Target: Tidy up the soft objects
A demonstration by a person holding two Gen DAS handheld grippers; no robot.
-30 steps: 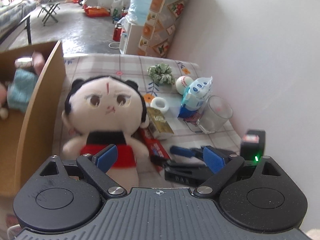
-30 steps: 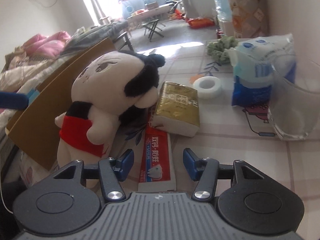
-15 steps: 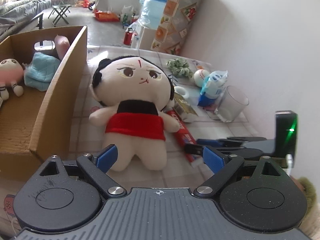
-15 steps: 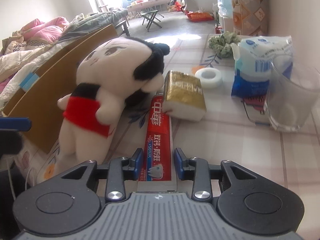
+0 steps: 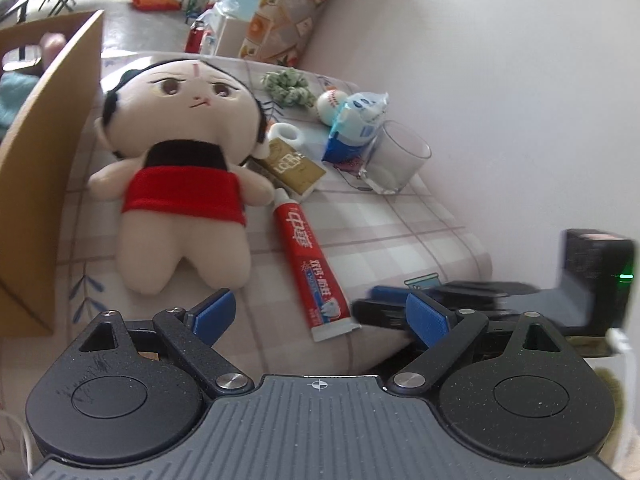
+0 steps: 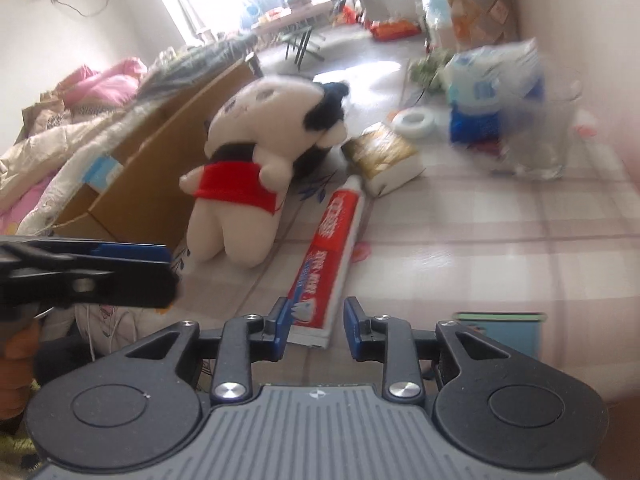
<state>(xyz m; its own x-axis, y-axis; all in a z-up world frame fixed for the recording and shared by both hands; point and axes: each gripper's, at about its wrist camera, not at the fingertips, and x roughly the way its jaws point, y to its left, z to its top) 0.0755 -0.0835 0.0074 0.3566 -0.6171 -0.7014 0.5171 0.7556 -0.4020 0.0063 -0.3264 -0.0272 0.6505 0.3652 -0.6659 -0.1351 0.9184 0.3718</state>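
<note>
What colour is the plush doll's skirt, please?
Red, below a black top; the plush doll lies face up, clearest in the left wrist view.

Two fisheye wrist cameras look forward and downward, close over a checked tabletop (image 5: 384, 216). The left view faces the plush doll (image 5: 180, 176) head-on; the right sees it from the side. Both share the toothpaste tube (image 6: 332, 256).
</note>
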